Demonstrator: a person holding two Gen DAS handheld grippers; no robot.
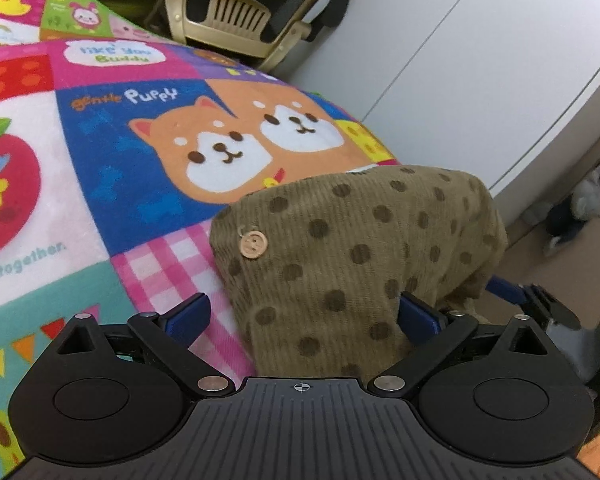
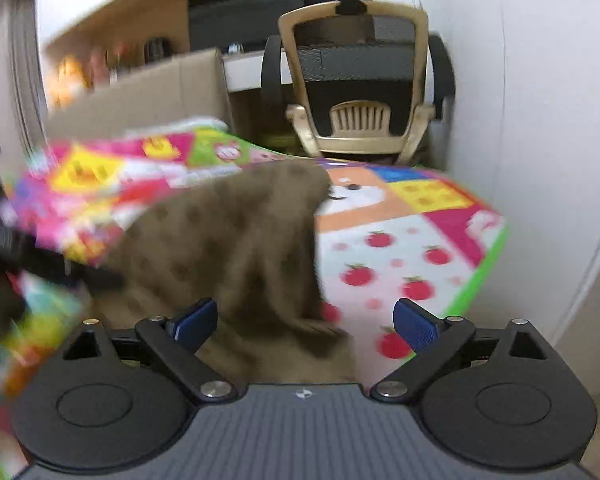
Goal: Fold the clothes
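The garment (image 1: 340,248), olive with dark dots and a wooden button (image 1: 253,244), is lying bunched near the edge of the blanket (image 1: 100,168), over the pink check patch just below the two puppy faces. Left gripper (image 1: 304,316) is standing wide open with the cloth running between its fingers, pads not pressing on it. Right gripper (image 2: 306,320) is also gaping wide, holding nothing, the garment's near edge lying between its fingers (this view is blurred). Judging from the lumpy heap, folding is looking partway at best: no flat, squared stack showing yet, so smoothing and at least one more fold are probably remaining.
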